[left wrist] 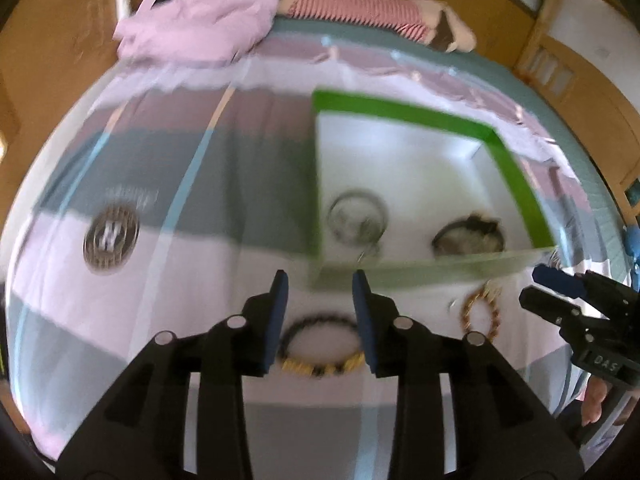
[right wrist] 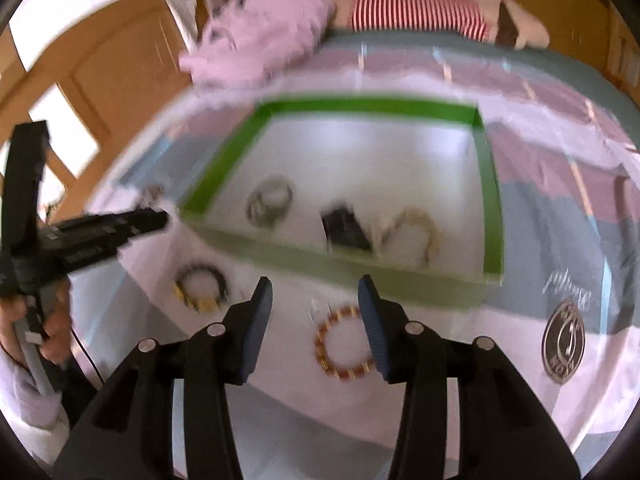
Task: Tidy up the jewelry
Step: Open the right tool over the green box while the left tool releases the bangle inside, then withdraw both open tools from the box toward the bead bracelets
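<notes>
Black beads with a run of gold ones make up the bracelet [left wrist: 320,346] lying flat on the bed, right below the left gripper [left wrist: 320,286], whose blue-padded fingers [left wrist: 279,320] stand spread and empty on either side of the loop; its gold section lies on the near side, toward the camera. In the right wrist view the right gripper [right wrist: 315,296] likewise hangs released and empty over a second bracelet [right wrist: 345,344] of reddish-brown and gold beads, a round loop lying flat with a small clear piece at its far left edge. Both loops are circular, so neither shows a long axis. Just beyond them stands a shallow box [right wrist: 490,200] with green walls and a pale smooth floor, its long axis running left to right across the right wrist view. Inside it, close to the near wall, lie a silvery metal ring-shaped bangle [right wrist: 269,201], a dark item [right wrist: 345,229] too blurred to identify, and a pale cream looped piece [right wrist: 412,232]. Soft bedspread [left wrist: 192,176] in pink, grey and white bands carries everything, with a round emblem [left wrist: 111,237] printed on it. Farthest off lie a rumpled pink cloth [left wrist: 200,4] and a red-and-white striped fabric [left wrist: 356,10].
</notes>
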